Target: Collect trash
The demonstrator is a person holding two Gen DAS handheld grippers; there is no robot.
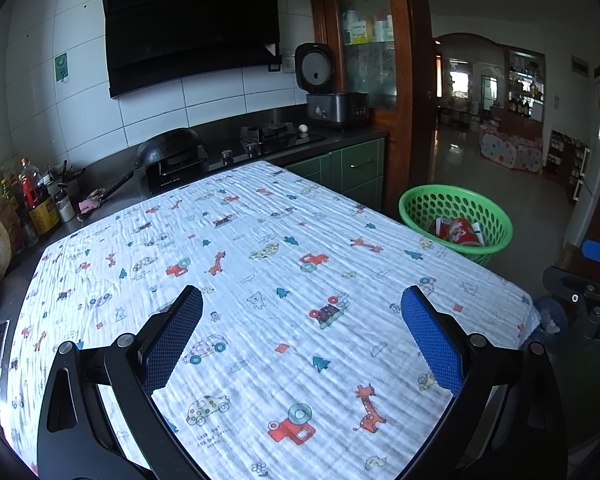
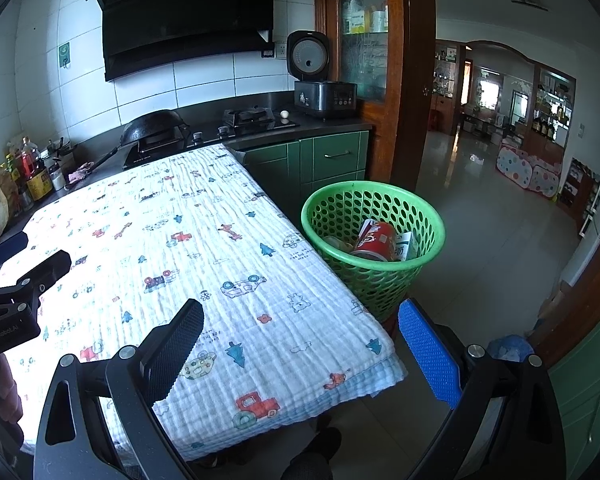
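Trash sits in the green basket [image 2: 374, 236], which stands on the floor just beside the surface's far right edge: a red can [image 2: 374, 242] leans tilted inside, with a pale carton [image 2: 407, 246] beside it and something pale to its left that I cannot make out. From my left view the basket shows past the right edge, the can and carton low inside it.

My left claw [image 1: 302, 320] hangs above the surface with its jaws spread wide and nothing between them. My right claw [image 2: 300, 334] is spread wide too and holds nothing; its left finger is over the cloth and its blue right finger is past the near right corner, over the floor, near the basket.

A cloth [image 2: 204, 264] printed with cars, giraffes and trees covers the surface [image 1: 4, 304], and nothing lies on it.

Behind, a wok [image 2: 152, 126] rests on the stove, and an egg [image 2: 285, 113] lies on the hob near a rice cooker [image 2: 324, 94] whose lid stands up.
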